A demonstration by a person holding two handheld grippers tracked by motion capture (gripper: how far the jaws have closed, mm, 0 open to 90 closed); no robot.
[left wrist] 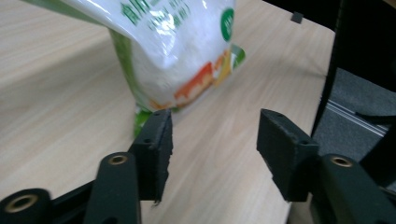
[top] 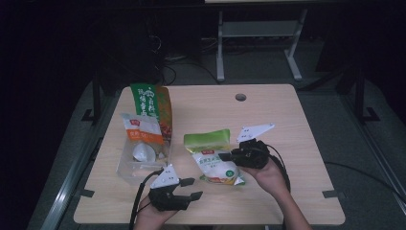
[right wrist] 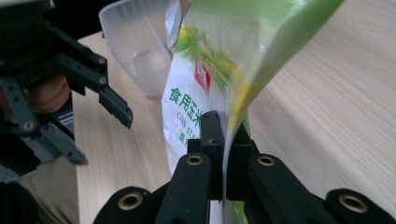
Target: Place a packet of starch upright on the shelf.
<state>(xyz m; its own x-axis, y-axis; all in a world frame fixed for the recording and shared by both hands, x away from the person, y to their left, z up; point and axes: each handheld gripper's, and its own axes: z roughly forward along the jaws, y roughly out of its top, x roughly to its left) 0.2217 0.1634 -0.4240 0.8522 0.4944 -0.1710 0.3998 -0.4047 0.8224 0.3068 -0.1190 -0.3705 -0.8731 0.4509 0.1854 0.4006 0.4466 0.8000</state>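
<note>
Right hand-held gripper is seen from above clamped on the edge of the green-and-white pouch, while in the left gripper view the left hand-held gripper is held open and empty, the pouch just beyond, and in the right gripper view the pouch's film is pinched between shut jaws.

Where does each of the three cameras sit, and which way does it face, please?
High view: above the table, looking forward and down; both hands show.
Left gripper view: rides the left tongs, open, facing the green-and-white bag.
Right gripper view: rides the right tongs, clamping that bag's edge.
All share the bag.
</note>
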